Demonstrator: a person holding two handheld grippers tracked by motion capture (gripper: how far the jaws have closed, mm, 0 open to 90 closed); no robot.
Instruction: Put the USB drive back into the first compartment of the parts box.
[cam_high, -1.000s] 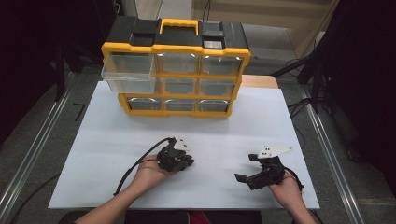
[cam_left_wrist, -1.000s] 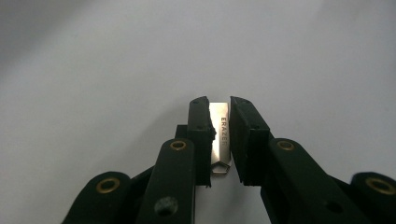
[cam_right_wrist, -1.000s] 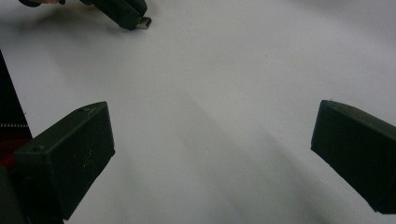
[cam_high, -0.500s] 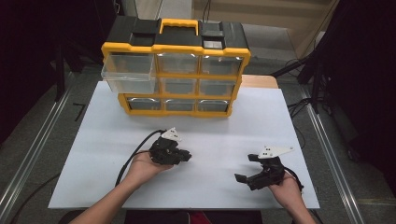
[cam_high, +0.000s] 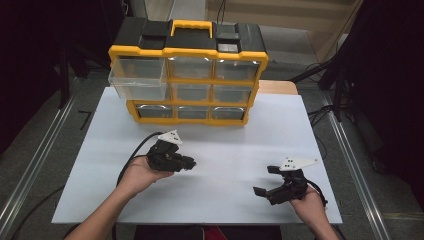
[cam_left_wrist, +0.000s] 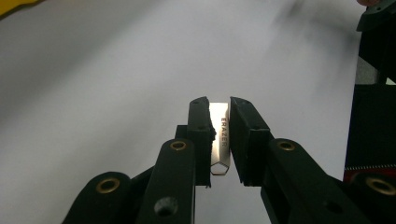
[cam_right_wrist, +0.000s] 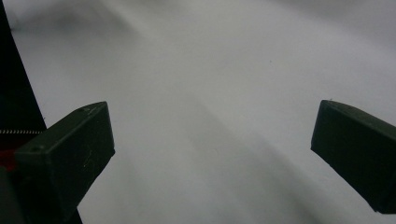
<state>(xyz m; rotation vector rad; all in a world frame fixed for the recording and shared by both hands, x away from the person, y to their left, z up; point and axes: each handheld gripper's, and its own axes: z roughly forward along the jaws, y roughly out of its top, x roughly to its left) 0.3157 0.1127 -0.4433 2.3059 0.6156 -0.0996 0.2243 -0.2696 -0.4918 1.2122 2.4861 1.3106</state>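
While clamped: one eraser (cam_left_wrist: 219, 140), left tool (cam_left_wrist: 219, 114).

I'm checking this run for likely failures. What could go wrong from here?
The left gripper pinches a thin silvery piece marked ERAZER by its flat faces; it could slip or twist out. The pulled-out top-left drawer of the organizer overhangs and could be bumped. The right gripper is open and idle.

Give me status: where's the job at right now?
Done: the clear top-left drawer of the yellow-and-black organizer is pulled out. In hand: the left gripper is shut on a small silver metal piece marked ERAZER. Left, likely: put it in the drawer and close it. The right gripper is open, holding nothing.
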